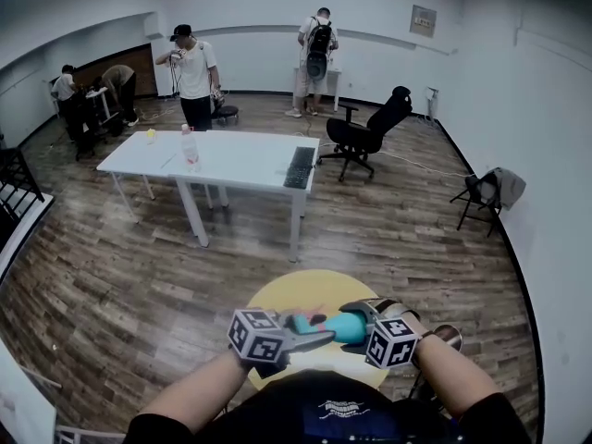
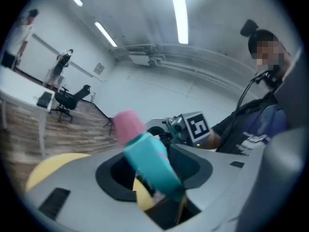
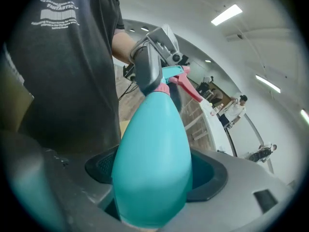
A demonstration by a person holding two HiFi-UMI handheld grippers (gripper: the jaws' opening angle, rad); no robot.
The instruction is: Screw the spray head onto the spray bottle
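Observation:
In the head view a teal spray bottle [image 1: 350, 327] lies level between my two grippers, low over a yellow round table [image 1: 305, 294]. My right gripper [image 1: 363, 320] is shut on the bottle's wide body [image 3: 154, 163], which fills the right gripper view. The spray head [image 2: 147, 161] is teal with a pink nozzle [image 2: 128, 124] and a pink trigger [image 3: 186, 83]. It sits at the bottle's neck, and my left gripper [image 1: 319, 336] is shut on it. One of the left gripper's grey fingers [image 3: 148, 71] lies against the neck. The thread under the collar is hidden.
A long white table [image 1: 231, 155] carrying a keyboard [image 1: 301, 166] and a small bottle [image 1: 190, 148] stands mid-room on the wood floor. A black office chair [image 1: 370, 132] and a folding chair [image 1: 486, 197] are to the right. Several people stand along the back wall.

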